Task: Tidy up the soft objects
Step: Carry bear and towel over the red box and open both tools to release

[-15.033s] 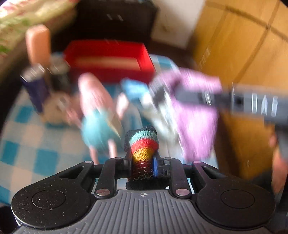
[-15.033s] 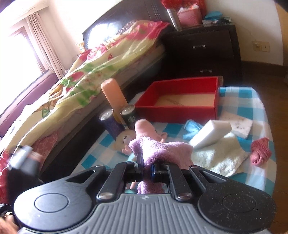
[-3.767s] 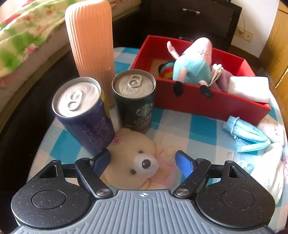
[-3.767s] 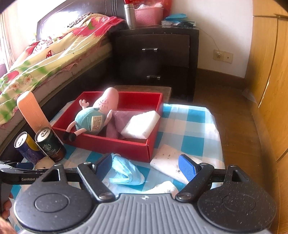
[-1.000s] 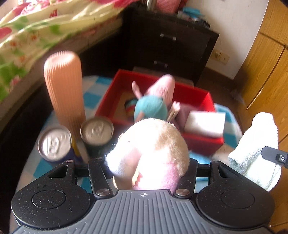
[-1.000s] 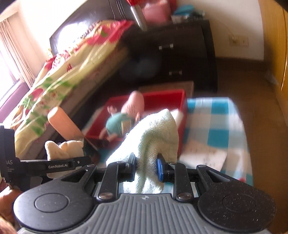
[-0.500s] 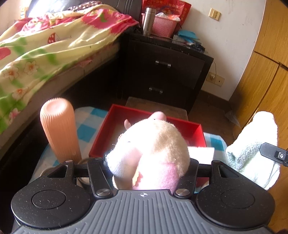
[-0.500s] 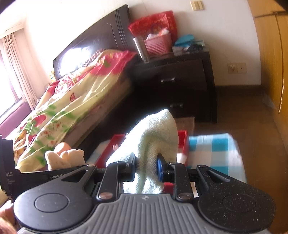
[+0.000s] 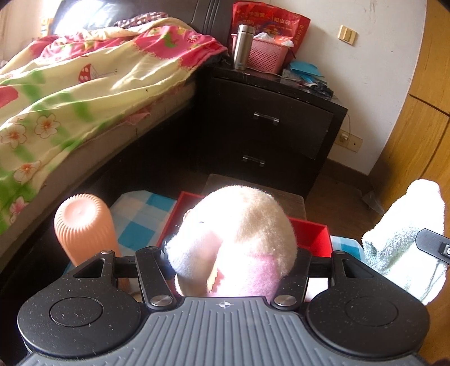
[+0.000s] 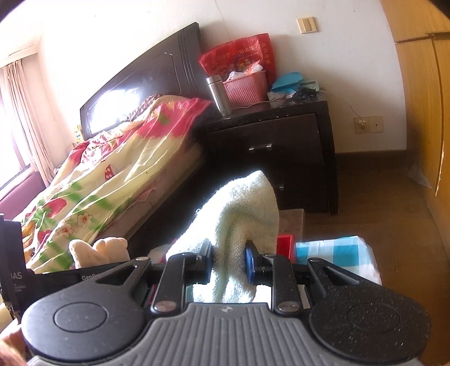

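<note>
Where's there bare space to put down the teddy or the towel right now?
Bare checked cloth shows between the orange cup and the red box, and again right of the box in the right wrist view. The box's inside is hidden behind the teddy and towel, so I cannot judge it.

A bed (image 9: 70,93) with a floral quilt fills the upper left of the left wrist view. A dark nightstand (image 9: 270,132) stands just beside it, carrying a steel flask (image 9: 242,46), a pink basket (image 9: 264,55) and a red bag (image 9: 267,24). A ribbed peach cup (image 9: 84,225) stands upside down at lower left on the blue-checked cloth (image 9: 137,216) of the worktop. Wooden wardrobe doors (image 10: 419,84) line the right edge.
</note>
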Demonstrator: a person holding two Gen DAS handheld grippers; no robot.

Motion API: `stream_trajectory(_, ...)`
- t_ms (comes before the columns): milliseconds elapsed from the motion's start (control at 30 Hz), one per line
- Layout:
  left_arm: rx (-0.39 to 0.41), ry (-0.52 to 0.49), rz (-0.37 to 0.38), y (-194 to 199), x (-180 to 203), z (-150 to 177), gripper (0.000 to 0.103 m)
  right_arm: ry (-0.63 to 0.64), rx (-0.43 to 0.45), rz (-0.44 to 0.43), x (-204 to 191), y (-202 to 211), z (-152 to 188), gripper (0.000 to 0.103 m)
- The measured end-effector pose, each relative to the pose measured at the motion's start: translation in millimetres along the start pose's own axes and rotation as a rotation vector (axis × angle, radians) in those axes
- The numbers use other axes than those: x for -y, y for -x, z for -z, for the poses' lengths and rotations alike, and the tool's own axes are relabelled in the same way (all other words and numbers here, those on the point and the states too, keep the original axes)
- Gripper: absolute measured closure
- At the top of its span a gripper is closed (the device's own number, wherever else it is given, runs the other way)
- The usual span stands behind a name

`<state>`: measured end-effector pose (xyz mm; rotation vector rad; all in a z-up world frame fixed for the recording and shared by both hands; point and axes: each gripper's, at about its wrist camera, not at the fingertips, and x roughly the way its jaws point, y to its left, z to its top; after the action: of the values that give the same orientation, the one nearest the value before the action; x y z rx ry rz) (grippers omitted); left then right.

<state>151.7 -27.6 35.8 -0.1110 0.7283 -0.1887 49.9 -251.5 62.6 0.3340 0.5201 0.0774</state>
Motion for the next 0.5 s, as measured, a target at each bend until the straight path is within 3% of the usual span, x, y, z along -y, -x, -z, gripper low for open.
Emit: stream_trajectory(500,-0.038,0.039,-0.07,-57,-13,-14,0.041,-0.007,-0.024,0.004,6,-73,-11,0.101)
